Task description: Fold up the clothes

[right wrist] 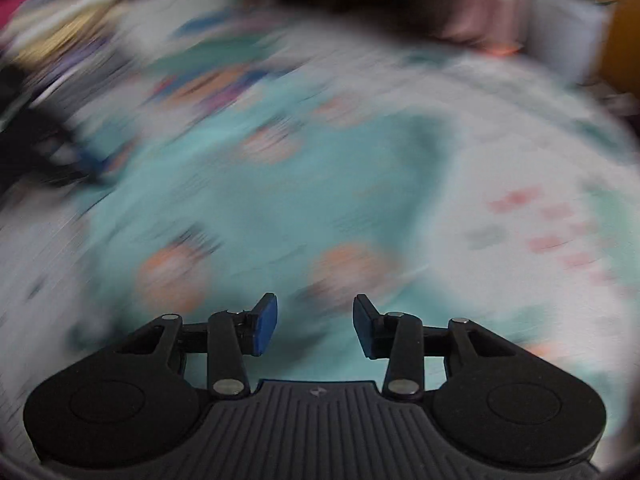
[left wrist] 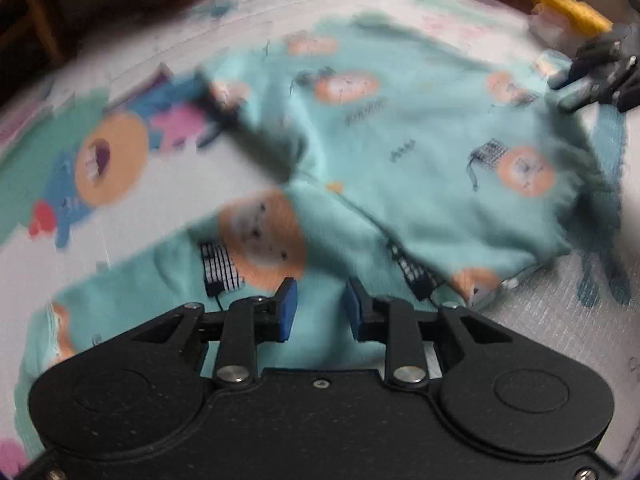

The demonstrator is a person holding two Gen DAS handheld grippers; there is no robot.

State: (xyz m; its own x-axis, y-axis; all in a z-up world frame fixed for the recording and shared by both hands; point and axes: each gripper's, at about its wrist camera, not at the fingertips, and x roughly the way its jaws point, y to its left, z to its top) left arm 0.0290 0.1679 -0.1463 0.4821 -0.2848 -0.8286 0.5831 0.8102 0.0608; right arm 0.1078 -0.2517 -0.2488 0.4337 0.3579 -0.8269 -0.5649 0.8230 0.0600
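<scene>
- Your white play mat with cartoon prints (left wrist: 120,208) carries the mint-green lion-print fleece garment (left wrist: 420,168), lying partly folded.
- Both left gripper (left wrist: 321,310) and right gripper (right wrist: 315,326) fingers stand parted, empty.
- Further folds likely remain.

Pale play mat (left wrist: 120,240) with cartoon prints spread ahead of the fingers. Dark wooden furniture (left wrist: 36,28) far beyond, up left. Yellow item (left wrist: 572,12) off far right. Dim, soft indoor light.
</scene>
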